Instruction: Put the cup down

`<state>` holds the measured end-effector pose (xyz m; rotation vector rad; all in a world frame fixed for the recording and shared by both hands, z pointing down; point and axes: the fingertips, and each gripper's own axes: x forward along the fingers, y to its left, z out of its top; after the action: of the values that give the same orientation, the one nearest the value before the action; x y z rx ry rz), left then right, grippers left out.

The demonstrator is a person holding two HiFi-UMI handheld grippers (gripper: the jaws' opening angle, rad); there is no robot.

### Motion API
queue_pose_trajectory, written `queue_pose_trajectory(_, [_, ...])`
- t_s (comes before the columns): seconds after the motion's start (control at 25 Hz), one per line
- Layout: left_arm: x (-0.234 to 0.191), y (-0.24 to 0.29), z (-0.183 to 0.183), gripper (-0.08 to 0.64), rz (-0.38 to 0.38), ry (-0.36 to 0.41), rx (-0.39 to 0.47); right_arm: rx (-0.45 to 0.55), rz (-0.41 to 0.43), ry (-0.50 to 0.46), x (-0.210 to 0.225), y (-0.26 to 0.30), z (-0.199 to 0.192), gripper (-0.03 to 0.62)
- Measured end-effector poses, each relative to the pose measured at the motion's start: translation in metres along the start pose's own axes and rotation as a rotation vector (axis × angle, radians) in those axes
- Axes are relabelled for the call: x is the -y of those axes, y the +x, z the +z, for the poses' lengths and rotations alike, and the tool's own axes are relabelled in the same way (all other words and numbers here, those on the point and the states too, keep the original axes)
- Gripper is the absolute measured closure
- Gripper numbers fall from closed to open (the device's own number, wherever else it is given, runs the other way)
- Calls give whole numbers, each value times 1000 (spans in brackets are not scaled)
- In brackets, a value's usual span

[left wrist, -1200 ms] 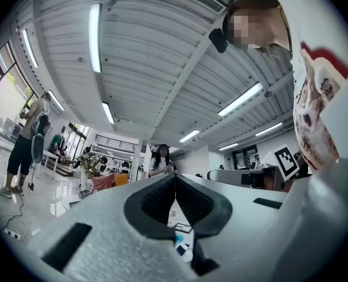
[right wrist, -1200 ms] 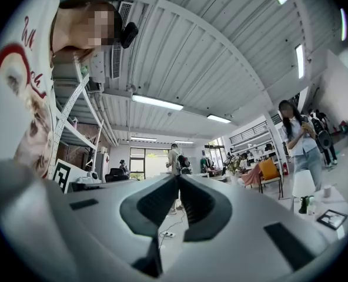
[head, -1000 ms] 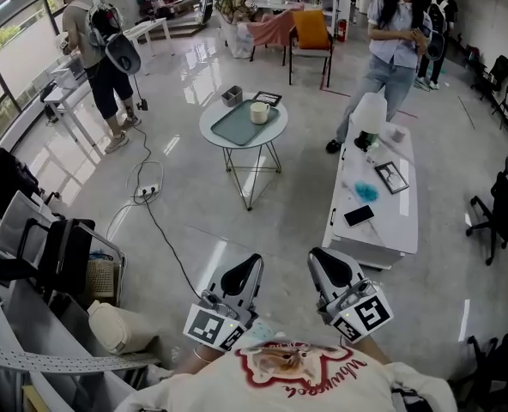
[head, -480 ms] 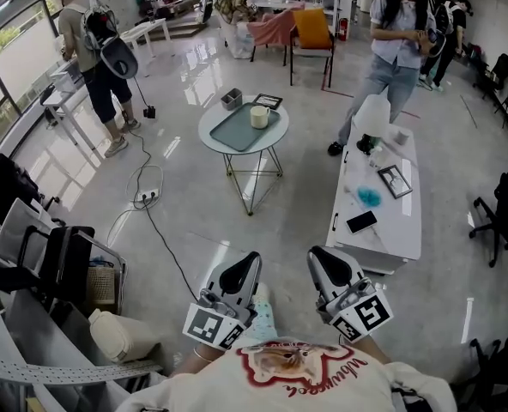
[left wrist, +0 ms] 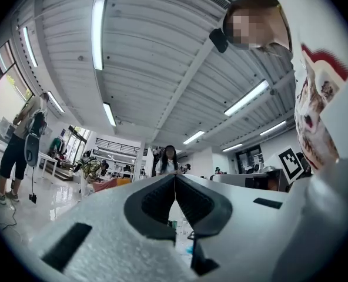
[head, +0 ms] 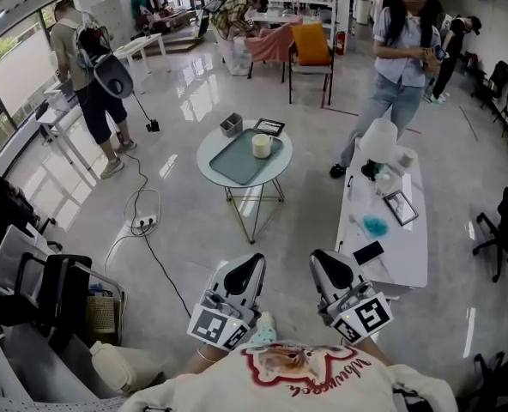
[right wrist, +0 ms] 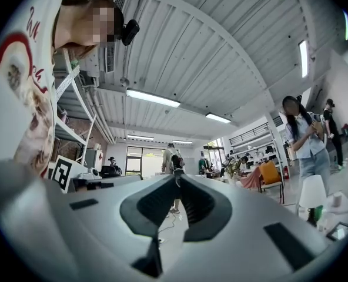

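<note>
Head view looks down on a round worktop (head: 204,157) standing on the shiny floor (head: 185,221). It carries a grey-green tray (head: 232,151), and the pale cup (head: 261,146) stands upright on that tray by its far right edge. A small grey box (head: 231,124) sits at the round worktop's far edge, just left of a dark framed card (head: 269,127).

Both tongs are held low, close to the person's shirt (head: 305,376) and well apart from the cup. The left tongs (head: 247,269) are clenched, and the left gripper view shows their jaws meeting at the tip (left wrist: 174,178) with nothing between them. The right tongs (head: 329,269) are clenched and empty as well, their jaws meeting in the right gripper view (right wrist: 178,178).

A long white worktop (head: 408,260) stands to the right, with a black phone (head: 368,253) near its near end.
</note>
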<state>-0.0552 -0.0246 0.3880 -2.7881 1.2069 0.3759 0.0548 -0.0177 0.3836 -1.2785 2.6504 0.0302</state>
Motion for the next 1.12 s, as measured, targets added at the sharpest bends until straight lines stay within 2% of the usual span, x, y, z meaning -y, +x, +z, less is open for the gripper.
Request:
queue_pose_trajectory(0.48, [-103,73,-8,545,-36,11,-7,27,-30,3,54,110,-9,549])
queue_pose_trajectory(0.72, [-133,92,-12,545,-49,0,-2,33,-51,23,65,139,-18,549])
queue_pose_trajectory(0.96, [-153,99,-29,543,-21,-49,-28,5,-45,16,72,153,-26,549])
queue_pose_trajectory(1.12, [-165,111,-35,544,-23,-36,-39,18,-49,18,88,167,-29,549])
